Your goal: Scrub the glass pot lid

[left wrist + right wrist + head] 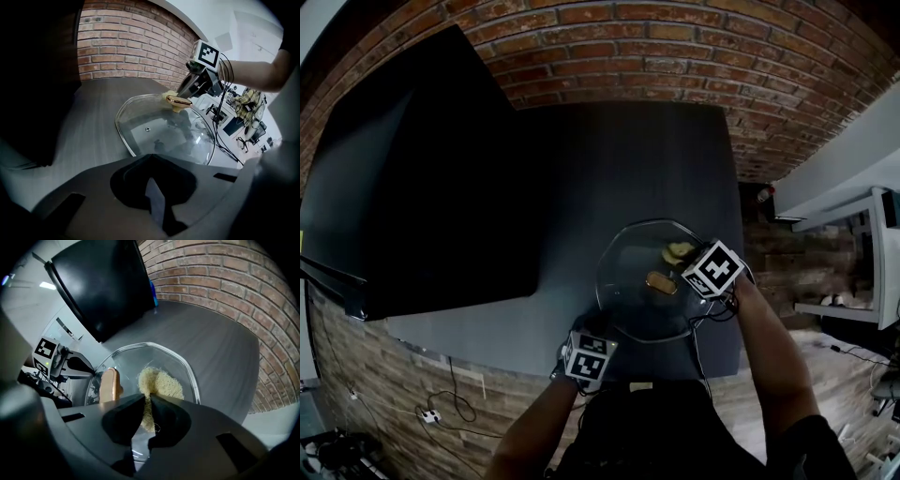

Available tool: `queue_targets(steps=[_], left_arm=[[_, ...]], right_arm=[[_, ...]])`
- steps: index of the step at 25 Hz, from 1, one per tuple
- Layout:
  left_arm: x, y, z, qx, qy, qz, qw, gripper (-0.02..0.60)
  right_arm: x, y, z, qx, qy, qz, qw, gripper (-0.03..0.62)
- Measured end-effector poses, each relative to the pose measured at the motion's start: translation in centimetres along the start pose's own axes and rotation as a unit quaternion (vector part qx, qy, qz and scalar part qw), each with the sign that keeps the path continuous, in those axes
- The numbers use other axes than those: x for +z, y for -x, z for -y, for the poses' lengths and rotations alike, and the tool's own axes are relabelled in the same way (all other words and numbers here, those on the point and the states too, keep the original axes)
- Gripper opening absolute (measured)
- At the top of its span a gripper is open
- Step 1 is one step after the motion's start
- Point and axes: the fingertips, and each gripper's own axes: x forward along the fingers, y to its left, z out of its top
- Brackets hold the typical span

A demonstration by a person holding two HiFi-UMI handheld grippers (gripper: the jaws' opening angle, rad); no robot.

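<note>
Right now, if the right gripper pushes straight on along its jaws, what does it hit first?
The glass lid: the right gripper is shut on a yellow scrubber that seems to rest on the glass, beside the gold handle. Depth is unclear.

Glass pot lid [628, 309] lies gold knob [661, 282] up on counter [609, 169], yellow scrubber [159, 383] atop.

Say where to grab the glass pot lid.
By the gold bar handle on top of the glass pot lid, from above, claw across its narrow width. It stands proud of the smooth dome, whose rim lies low on the table.
</note>
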Motion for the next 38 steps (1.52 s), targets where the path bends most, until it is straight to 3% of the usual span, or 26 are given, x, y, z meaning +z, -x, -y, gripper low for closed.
queue_targets(steps=[18, 38], left_arm=[[0.3, 0.1, -0.1, 0.009, -0.009, 0.005, 0.9999, 0.032], [0.2, 0.2, 0.0, 0.011, -0.027, -0.001, 0.9996, 0.032]], right_arm=[[-7.0, 1.7, -1.4, -0.010, -0.117, 0.046, 0.992, 0.043], [-11.5, 1.7, -5.7, -0.005, -0.148, 0.047, 0.988, 0.043]])
